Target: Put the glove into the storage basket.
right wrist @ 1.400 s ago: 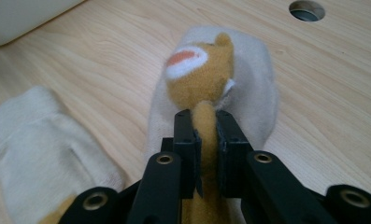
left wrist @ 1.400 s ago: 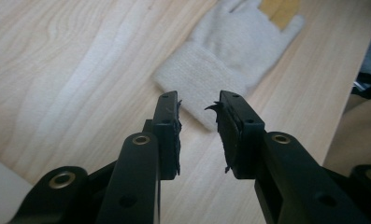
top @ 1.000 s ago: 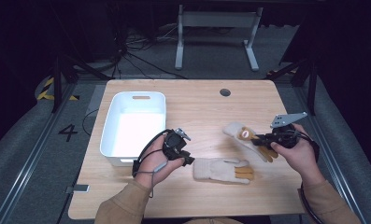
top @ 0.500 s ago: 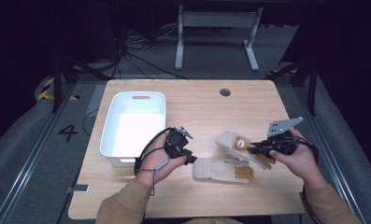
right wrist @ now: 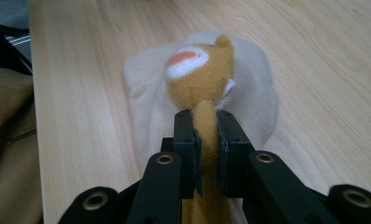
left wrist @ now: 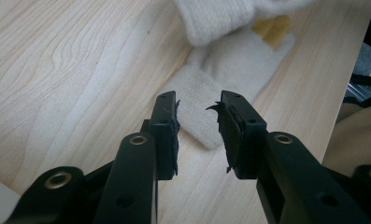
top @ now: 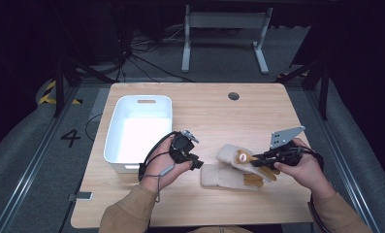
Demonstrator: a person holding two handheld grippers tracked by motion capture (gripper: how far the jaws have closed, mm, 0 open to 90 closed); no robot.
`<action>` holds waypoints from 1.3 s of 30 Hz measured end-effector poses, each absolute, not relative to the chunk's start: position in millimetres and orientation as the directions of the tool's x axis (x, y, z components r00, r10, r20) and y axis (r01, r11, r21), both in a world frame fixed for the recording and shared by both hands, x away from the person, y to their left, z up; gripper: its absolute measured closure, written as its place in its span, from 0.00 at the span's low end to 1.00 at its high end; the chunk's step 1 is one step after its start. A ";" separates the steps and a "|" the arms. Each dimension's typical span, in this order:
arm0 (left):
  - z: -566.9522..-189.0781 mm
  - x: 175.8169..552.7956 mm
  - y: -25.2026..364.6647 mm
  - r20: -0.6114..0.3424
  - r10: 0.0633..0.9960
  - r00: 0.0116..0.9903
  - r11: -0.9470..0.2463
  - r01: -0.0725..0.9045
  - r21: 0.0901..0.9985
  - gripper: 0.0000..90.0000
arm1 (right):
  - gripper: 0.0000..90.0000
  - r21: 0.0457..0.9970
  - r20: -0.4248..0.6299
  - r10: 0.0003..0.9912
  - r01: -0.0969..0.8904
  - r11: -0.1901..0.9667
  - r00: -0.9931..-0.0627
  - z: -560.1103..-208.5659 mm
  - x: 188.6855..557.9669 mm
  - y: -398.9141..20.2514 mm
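Two cream socks with tan bear patches are on the wooden table. One sock (top: 222, 177) lies flat near the front edge. My right gripper (top: 256, 161) is shut on the tan part of the other sock (top: 237, 157), held just over the flat one. In the right gripper view the gripper (right wrist: 205, 119) pinches a tan strip below the bear face (right wrist: 199, 70). My left gripper (top: 199, 165) stands open at the flat sock's cuff end. In the left gripper view the gripper (left wrist: 198, 109) has the cuff (left wrist: 197, 88) beyond its tips, with nothing between the pads.
A white bin (top: 113, 141) stands to the left of my left hand. The table (top: 214, 109) has a round cable hole (top: 233, 96) at the back. Floor cables and a metal stand lie beyond the far edge.
My right gripper has carried the bear sock leftward, from the table's right side to over the flat sock. The left gripper has stayed in place.
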State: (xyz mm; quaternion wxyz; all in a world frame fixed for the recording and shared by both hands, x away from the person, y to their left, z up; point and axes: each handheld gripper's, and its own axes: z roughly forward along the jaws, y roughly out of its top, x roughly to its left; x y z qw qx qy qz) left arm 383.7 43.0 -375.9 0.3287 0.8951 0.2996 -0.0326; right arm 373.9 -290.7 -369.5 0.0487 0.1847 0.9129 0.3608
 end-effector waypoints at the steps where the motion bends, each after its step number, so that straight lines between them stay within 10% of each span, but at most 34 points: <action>1: -376.6 383.8 42.7 -0.254 0.514 0.819 -0.607 0.557 0.567 0.76 | 0.90 0.672 0.046 0.356 0.293 0.680 -0.933 -371.4 373.1 -287.2; 39: -390.0 378.9 30.3 -0.266 0.487 0.832 -0.655 0.550 0.518 0.74 | 0.75 0.647 0.014 0.206 0.166 0.744 -0.978 -413.0 377.0 -261.6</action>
